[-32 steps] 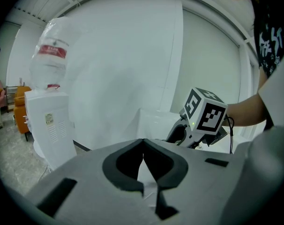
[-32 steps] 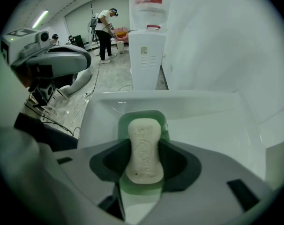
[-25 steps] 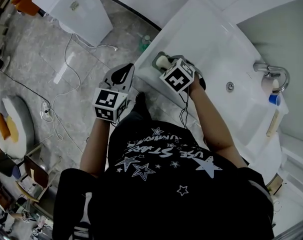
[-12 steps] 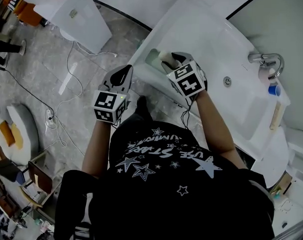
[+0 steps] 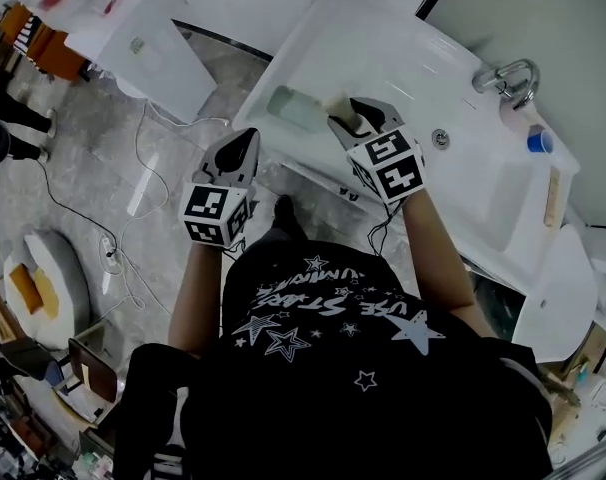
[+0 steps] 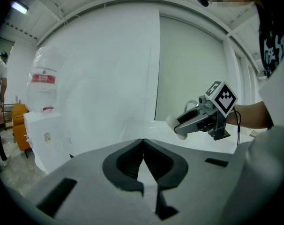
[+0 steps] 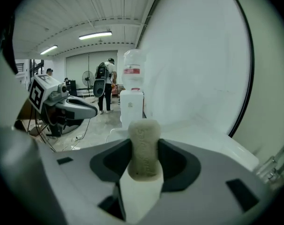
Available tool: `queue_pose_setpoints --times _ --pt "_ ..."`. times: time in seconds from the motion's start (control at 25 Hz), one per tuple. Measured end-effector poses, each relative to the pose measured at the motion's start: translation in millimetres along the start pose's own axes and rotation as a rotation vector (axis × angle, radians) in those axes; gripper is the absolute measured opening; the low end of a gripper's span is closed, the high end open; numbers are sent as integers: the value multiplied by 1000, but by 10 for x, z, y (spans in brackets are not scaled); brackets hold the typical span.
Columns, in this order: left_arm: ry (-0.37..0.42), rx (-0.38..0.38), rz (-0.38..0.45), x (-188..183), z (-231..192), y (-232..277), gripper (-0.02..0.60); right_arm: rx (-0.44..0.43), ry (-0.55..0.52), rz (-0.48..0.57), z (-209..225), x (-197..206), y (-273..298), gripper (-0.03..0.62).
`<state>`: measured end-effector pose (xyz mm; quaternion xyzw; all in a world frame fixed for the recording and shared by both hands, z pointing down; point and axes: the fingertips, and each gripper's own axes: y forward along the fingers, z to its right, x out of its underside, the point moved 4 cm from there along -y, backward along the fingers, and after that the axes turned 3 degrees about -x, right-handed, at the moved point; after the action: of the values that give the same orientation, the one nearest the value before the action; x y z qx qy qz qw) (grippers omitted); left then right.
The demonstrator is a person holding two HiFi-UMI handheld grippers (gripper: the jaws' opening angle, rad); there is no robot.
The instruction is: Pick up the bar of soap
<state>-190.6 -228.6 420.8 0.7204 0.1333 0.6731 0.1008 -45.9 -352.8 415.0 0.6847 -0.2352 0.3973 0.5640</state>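
The bar of soap [image 7: 143, 144] is a pale, oblong cream block standing on end between the pads of my right gripper [image 7: 143, 161], which is shut on it. In the head view the right gripper [image 5: 349, 116] holds the soap [image 5: 335, 102] over the left part of the white sink [image 5: 403, 53], just right of a pale green soap dish [image 5: 291, 109]. The left gripper view shows the soap [image 6: 172, 122] at the jaw tips. My left gripper [image 5: 240, 140] hangs over the floor left of the sink, jaws shut [image 6: 143, 143] and empty.
A chrome faucet [image 5: 510, 74] and a blue cap [image 5: 536, 141] sit at the sink's far right. A white water dispenser [image 7: 131, 100] stands beyond the sink's left end. White cables [image 5: 133, 218] trail over the grey floor. People [image 7: 104, 86] stand far back in the room.
The right gripper has carried the soap up and off the green dish, a little to the right. The left gripper has stayed about where it was.
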Motion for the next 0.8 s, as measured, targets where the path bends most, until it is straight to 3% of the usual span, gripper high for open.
queue_pose_setpoints --times 0.28,0.8 --pt "21 27 17 19 470 -221 11 35 73 69 -108 299 -617 186" --pt "58 96 25 207 1407 -717 11 139 172 101 -317 1167 -1673 184"
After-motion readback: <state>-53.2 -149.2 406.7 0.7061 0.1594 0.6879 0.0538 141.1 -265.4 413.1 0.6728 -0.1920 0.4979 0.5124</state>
